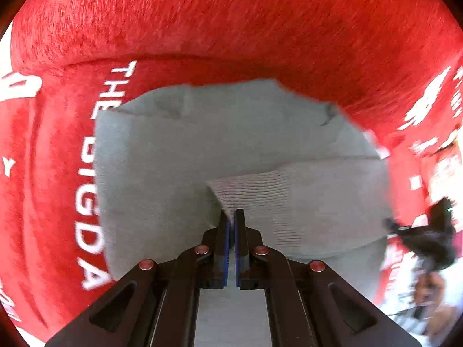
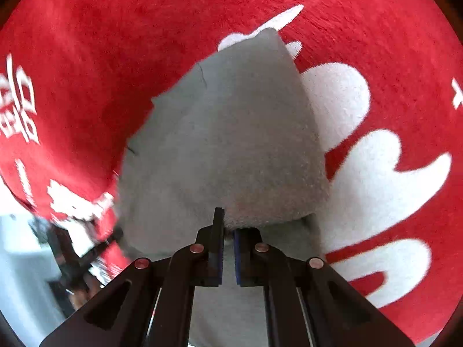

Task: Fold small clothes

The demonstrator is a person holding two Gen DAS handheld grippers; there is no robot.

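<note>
Grey knit garment (image 1: 202, 150) on fuzzy red blanket (image 1: 231, 23); left gripper (image 1: 232, 217) pinches its ribbed cuff, right gripper (image 2: 228, 225) its edge.

Your garment (image 1: 202, 150) lies on the blanket (image 1: 231, 23), which surrounds it on every side. Your left gripper (image 1: 232, 217) and right gripper (image 2: 228, 219) each sit at an edge of it.

Grey knit garment (image 1: 220, 144), ribbed cuff, apparently partly folded, on red blanket (image 1: 231, 23).
</note>
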